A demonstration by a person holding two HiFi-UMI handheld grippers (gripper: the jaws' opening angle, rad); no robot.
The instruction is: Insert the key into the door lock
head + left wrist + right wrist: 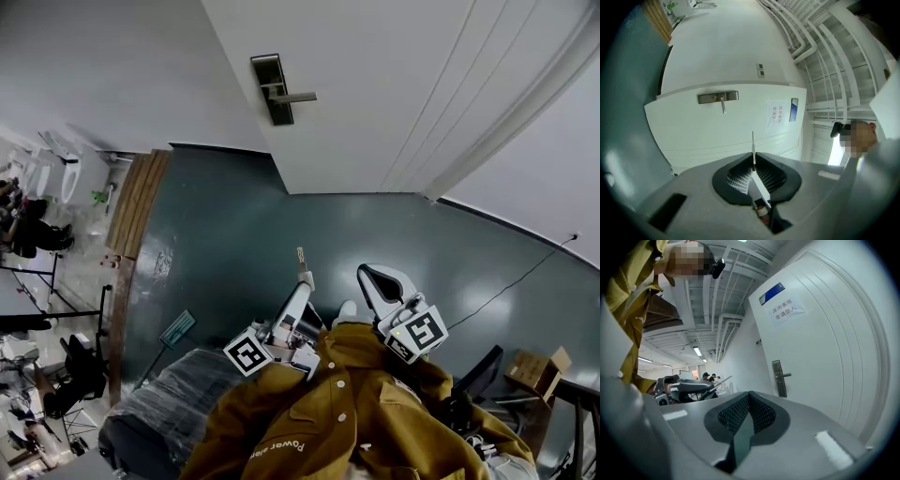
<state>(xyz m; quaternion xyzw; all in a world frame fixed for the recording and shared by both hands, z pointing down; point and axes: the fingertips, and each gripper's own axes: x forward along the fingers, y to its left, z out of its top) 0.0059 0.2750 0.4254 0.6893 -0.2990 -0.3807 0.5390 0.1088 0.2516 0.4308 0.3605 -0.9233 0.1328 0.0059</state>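
In the head view, the key [301, 255] was seen projecting from the left gripper [304, 277], well apart from the far door lock [273, 89]. In the left gripper view, the jaws were clamped on the key, and the lock was seen far ahead, slightly left. In the right gripper view, the right gripper [749, 397] was pressed together, with nothing held.

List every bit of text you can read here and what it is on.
"库房重地 非请勿入": red print on the paper notice stuck to the door.
"Power plan": on the jacket, near its hem; any further letters are unclear.
Blue plate above the notice: too small to read.
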